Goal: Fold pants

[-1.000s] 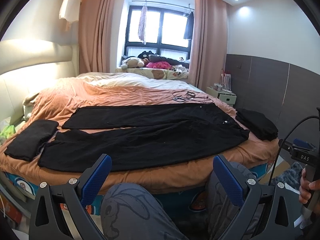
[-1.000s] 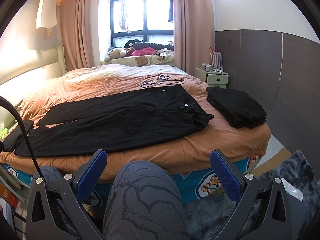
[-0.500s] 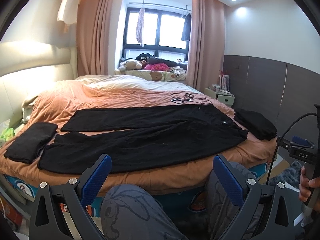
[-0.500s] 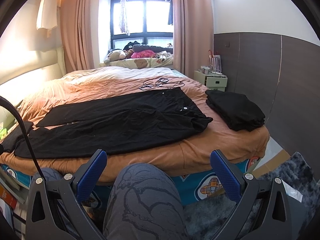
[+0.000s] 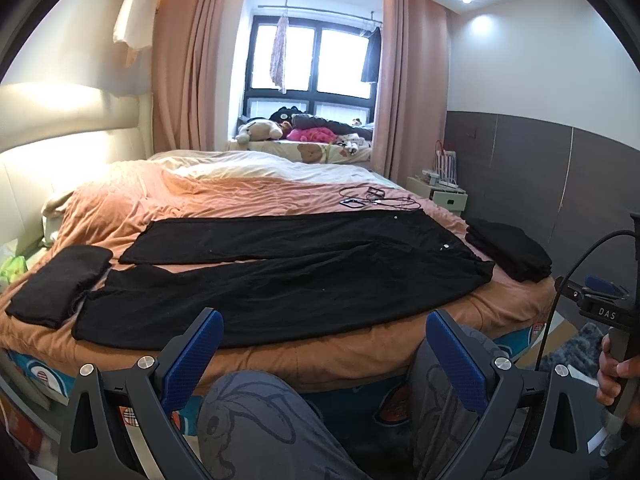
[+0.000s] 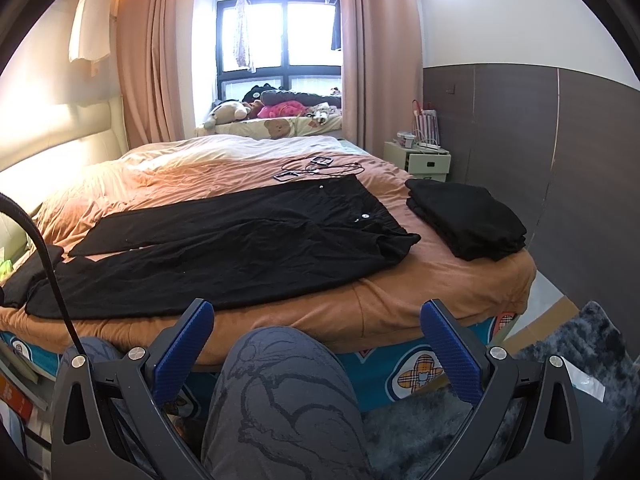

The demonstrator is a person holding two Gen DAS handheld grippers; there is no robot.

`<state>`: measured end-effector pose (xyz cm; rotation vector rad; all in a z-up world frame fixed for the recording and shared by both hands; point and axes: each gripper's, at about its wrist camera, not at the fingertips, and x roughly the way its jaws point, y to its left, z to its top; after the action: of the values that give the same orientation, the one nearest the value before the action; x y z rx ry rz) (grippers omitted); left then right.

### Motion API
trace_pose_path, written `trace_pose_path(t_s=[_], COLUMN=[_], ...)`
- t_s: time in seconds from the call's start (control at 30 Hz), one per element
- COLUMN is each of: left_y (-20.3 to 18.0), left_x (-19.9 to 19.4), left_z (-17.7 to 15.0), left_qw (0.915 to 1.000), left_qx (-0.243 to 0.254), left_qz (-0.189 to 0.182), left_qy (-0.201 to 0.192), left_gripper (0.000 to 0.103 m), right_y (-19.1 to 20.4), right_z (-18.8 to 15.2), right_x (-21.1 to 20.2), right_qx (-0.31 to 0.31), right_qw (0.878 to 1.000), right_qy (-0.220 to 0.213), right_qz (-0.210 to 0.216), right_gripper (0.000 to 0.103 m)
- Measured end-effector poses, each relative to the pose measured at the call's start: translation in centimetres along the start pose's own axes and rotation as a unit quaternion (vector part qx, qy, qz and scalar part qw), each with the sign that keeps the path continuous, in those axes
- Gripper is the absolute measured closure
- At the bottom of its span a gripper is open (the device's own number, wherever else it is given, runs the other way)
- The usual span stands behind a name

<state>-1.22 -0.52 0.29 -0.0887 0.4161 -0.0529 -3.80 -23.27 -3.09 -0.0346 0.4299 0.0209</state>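
Black pants [image 5: 288, 276] lie flat across a bed [image 5: 360, 360].
Long axis runs left-right, waistband right, legs left; left gripper [image 5: 324, 340] and right gripper [image 6: 318, 334] both gape, empty, near the bed edge.

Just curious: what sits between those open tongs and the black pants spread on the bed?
In both wrist views, only the person's knee and the bed's orange edge lie before the pants; nothing else intervenes.
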Motion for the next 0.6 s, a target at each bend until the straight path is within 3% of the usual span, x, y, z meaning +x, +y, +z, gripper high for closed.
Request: trace_pose_path(t_s=[0.6], left_y=[0.01], left_x=[0.35], left_z=[0.27], left_qw=[0.9999], left_qx=[-0.011], left_qz=[0.002], left_qy=[0.002], left_gripper=[0.001], right_y=[-0.33], right_z=[0.71], right_x=[0.05], right_qx=[-0.008], right_qw=[1.0], right_qy=[0.001], right_qz=[-0.003], right_gripper=[0.0])
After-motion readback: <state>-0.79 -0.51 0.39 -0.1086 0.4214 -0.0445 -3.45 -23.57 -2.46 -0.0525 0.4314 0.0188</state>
